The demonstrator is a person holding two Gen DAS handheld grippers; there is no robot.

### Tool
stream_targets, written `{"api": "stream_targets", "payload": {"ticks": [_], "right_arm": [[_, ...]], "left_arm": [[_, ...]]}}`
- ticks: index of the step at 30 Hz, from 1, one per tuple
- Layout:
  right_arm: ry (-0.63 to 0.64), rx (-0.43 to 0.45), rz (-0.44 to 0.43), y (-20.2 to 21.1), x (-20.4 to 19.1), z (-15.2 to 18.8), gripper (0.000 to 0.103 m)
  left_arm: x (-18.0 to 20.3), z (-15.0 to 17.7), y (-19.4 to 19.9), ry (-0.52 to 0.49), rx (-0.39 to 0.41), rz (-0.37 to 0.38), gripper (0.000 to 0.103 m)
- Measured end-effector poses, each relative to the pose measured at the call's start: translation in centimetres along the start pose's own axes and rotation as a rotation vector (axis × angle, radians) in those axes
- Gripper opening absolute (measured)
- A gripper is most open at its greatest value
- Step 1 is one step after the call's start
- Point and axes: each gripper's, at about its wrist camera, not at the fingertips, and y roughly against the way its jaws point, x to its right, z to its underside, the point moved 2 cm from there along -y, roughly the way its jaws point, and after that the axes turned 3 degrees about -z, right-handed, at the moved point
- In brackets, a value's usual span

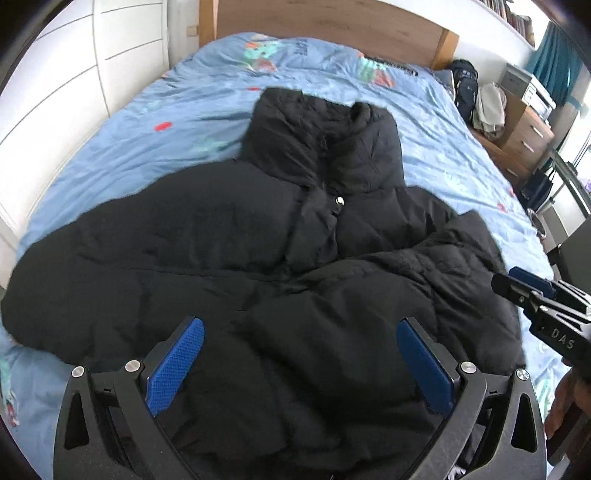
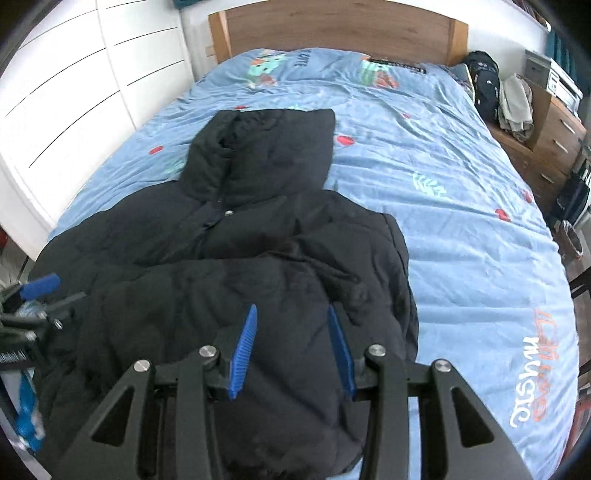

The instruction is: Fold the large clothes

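A large black puffer jacket (image 1: 229,236) lies on the blue bedsheet (image 1: 147,107), hood toward the headboard. Its right side is folded in over the body. My left gripper (image 1: 300,325) is wide open and empty, hovering over the jacket's lower middle. My right gripper (image 2: 291,314) is partly open and empty, above the folded part of the jacket (image 2: 258,280). The right gripper also shows at the right edge of the left wrist view (image 1: 532,295). The left gripper shows at the left edge of the right wrist view (image 2: 40,288).
A wooden headboard (image 2: 332,33) stands at the far end. White wardrobe doors (image 2: 74,85) run along the left. A wooden dresser (image 2: 554,129) with clothes and a black backpack (image 2: 484,81) stands at the right. Bare sheet (image 2: 461,221) lies right of the jacket.
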Motion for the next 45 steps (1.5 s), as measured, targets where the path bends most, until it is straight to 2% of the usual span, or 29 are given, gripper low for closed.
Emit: {"api": "stream_targets", "payload": {"ticks": [7, 17, 21, 24, 29, 32, 37, 42, 45], "right_arm": [[-0.02, -0.045, -0.018, -4.1, 1.6, 2.0, 0.039], [-0.012, -0.051, -0.01, -7.7, 1.8, 5.0, 0.04], [0.003, -0.075, 0.014, -7.7, 1.6, 4.7, 0.04], [-0.002, -0.084, 0.026, -6.4, 1.3, 4.1, 0.04], [-0.019, -0.019, -0.009, -2.2, 0.3, 3.9, 0.04], [-0.035, -0.002, -0.027, -0.5, -0.5, 4.7, 0.04], [-0.031, -0.062, 0.002, -1.9, -0.9, 6.9, 0.04], [-0.013, -0.086, 0.025, -3.5, -0.9, 8.2, 0.041], [-0.01, -0.084, 0.044, -4.1, -1.0, 8.7, 0.041]], "left_arm": [[-0.2, 3.1, -5.2, 0.037, -0.072, -0.027, 0.102], [0.0, 4.5, -7.1, 0.005, -0.089, -0.058, 0.102], [-0.1, 4.1, -6.5, -0.012, -0.107, -0.056, 0.102], [-0.1, 3.6, -4.4, -0.03, -0.067, -0.061, 0.102], [-0.6, 3.7, -1.6, -0.032, -0.023, -0.044, 0.102], [-1.0, 4.2, -1.8, -0.036, -0.041, -0.048, 0.102], [-1.5, 5.9, -3.4, -0.011, -0.08, -0.036, 0.102], [-1.7, 7.1, -3.6, -0.001, -0.051, -0.037, 0.102], [-1.6, 7.1, -3.6, -0.006, -0.064, -0.031, 0.102]]}}
